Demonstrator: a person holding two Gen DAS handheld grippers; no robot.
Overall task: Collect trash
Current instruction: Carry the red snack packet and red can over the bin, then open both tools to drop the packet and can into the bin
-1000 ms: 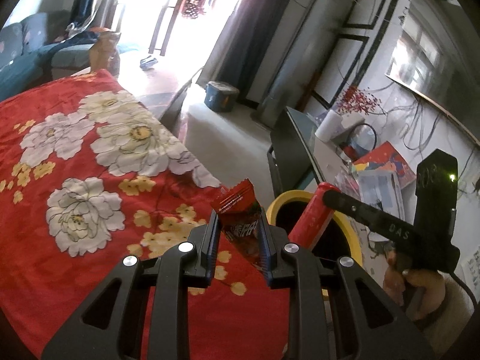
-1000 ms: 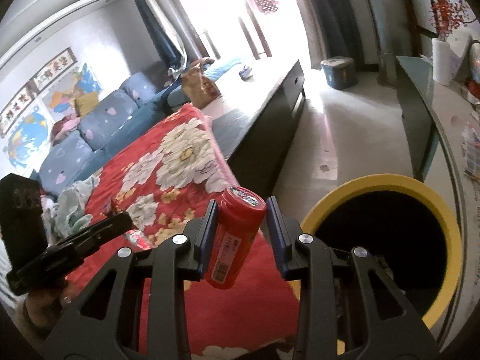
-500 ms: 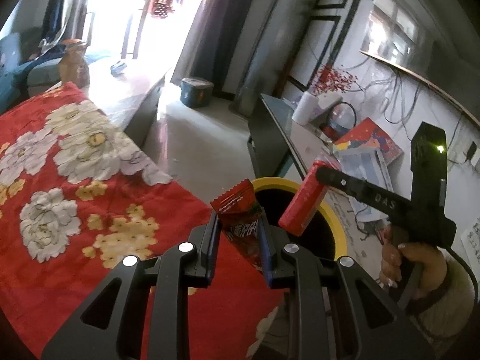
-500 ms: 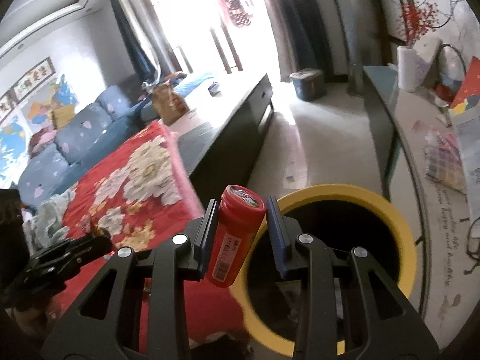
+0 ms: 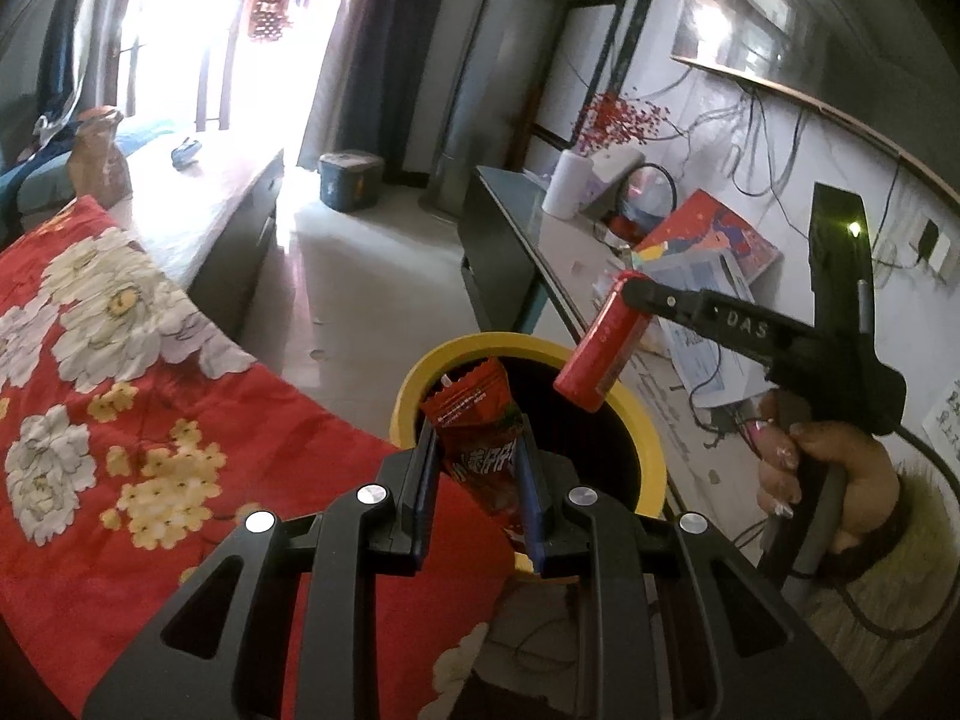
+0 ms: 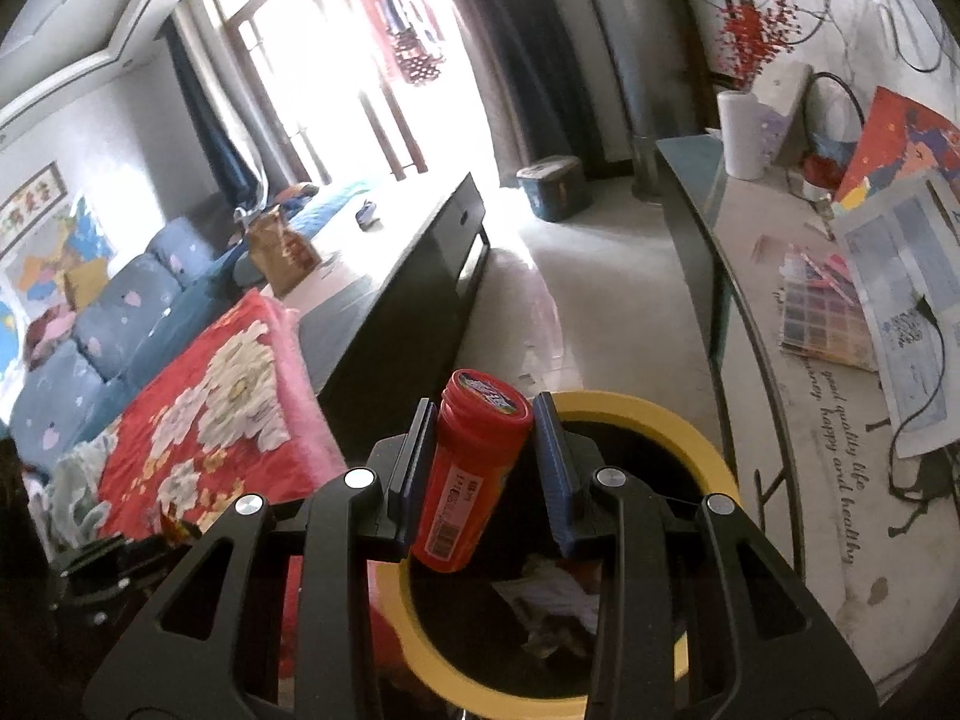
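Red snack wrapper point(image 5: 480, 444), crinkled, with white print, stands upright and a little tilted, its serrated top edge in front of the yellow rim of the trash bin point(image 5: 420, 384). Red cylindrical canister point(image 6: 474, 468), with a red cap and a barcode low on its side, hangs tilted above the bin's dark opening. Inside the bin point(image 6: 630, 405), crumpled pale paper lies at the bottom.

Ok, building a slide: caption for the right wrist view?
Right hand-held gripper holds a red bottle above the yellow-rimmed trash bin.
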